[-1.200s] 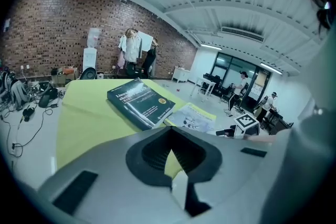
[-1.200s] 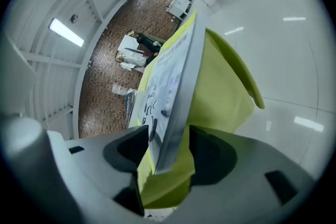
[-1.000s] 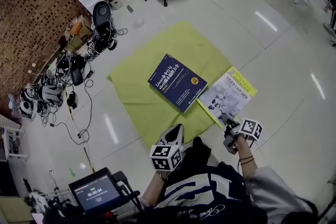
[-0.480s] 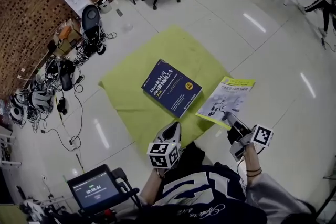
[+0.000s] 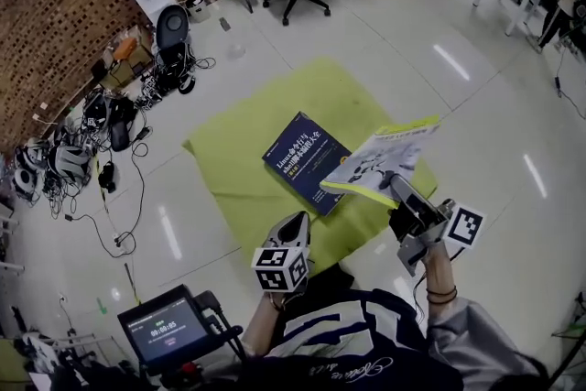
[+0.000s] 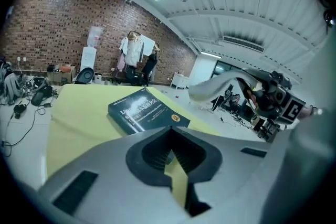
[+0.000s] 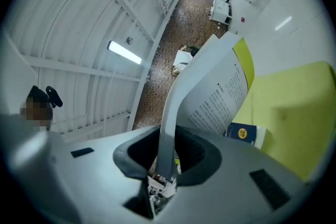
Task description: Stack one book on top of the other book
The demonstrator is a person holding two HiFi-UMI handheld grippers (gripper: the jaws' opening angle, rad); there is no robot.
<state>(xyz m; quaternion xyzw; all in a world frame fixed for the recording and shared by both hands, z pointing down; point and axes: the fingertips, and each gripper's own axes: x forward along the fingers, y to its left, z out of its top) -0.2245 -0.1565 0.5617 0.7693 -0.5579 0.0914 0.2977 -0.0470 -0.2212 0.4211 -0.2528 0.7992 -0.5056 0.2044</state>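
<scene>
We pinch the yellow book [image 5: 383,162] by its edge in our right gripper [image 5: 396,186], jaws easing slightly open, above the cloth's [image 5: 240,158] right edge, high enough to clear the blue book [image 5: 307,162] mid-cloth. Our left gripper [image 5: 297,227] is closed and empty.

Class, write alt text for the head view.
The right hand-held gripper, jaws opening slightly, holds a thin white-and-yellow paperback book aloft beside a thick dark blue book lying on a yellow-green cloth. The left hand-held gripper hovers empty.
</scene>
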